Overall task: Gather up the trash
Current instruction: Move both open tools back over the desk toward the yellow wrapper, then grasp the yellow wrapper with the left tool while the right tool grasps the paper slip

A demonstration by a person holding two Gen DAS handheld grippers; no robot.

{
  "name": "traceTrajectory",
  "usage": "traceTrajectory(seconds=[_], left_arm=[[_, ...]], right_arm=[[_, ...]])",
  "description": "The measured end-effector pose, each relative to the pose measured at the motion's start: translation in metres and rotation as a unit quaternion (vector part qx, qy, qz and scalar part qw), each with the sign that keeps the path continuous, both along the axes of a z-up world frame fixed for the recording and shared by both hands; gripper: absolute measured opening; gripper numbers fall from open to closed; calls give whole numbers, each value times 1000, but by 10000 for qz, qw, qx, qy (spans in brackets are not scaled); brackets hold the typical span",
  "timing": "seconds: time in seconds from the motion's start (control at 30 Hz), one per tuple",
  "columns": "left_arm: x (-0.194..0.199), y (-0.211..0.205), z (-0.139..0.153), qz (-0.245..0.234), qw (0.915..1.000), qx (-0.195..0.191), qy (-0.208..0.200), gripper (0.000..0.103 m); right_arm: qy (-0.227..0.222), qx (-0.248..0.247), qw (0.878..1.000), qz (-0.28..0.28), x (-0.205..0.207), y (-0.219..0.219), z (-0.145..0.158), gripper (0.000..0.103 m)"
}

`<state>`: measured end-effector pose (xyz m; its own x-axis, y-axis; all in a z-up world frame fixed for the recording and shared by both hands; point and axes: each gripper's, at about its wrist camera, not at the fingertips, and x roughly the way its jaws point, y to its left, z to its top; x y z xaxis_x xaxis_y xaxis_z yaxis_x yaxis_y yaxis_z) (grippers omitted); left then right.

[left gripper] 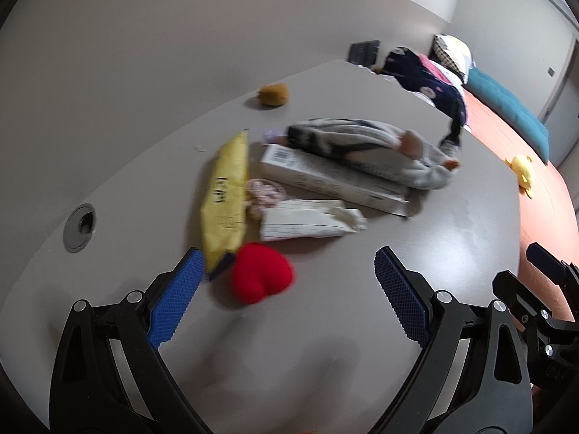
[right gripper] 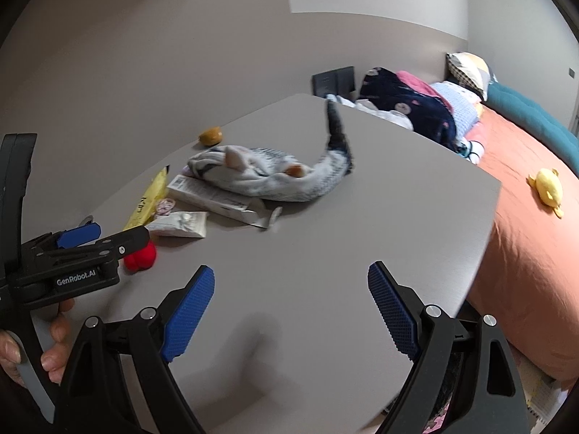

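A grey table (left gripper: pixel 452 238) carries a pile of litter: a yellow wrapper (left gripper: pixel 228 195), a long white box (left gripper: pixel 325 177), a white striped packet (left gripper: pixel 307 220) and a small pink crumpled item (left gripper: pixel 264 191). A red heart-shaped plush (left gripper: pixel 260 275) lies just ahead of my left gripper (left gripper: pixel 289 282), which is open with nothing between its pads. The same yellow wrapper (right gripper: pixel 148 199), white box (right gripper: pixel 213 195) and packet (right gripper: pixel 181 224) show in the right wrist view. My right gripper (right gripper: pixel 289 289) hangs open over bare tabletop, short of the pile.
A grey striped fish plush (right gripper: pixel 267 173) lies across the box. A brown round item (left gripper: pixel 273 94) sits near the table's far edge, and a cable hole (left gripper: pixel 80 228) on the left. A bed (right gripper: pixel 521 224) with a yellow plush (right gripper: pixel 548 188), pillows and clothes stands to the right.
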<state>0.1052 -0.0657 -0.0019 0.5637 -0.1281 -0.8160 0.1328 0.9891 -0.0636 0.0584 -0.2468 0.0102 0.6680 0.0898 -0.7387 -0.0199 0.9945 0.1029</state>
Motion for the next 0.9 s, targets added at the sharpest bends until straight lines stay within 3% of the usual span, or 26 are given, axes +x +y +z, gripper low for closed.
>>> traceTrajectory(seconds=[0.43, 0.9], left_arm=[[32, 56, -20, 512, 9985, 178, 123, 92], [67, 59, -42, 309, 9975, 538, 342, 69]], right_arm=[[94, -50, 9989, 464, 22, 46, -13, 87], [122, -98, 9960, 885, 47, 77, -20, 87]])
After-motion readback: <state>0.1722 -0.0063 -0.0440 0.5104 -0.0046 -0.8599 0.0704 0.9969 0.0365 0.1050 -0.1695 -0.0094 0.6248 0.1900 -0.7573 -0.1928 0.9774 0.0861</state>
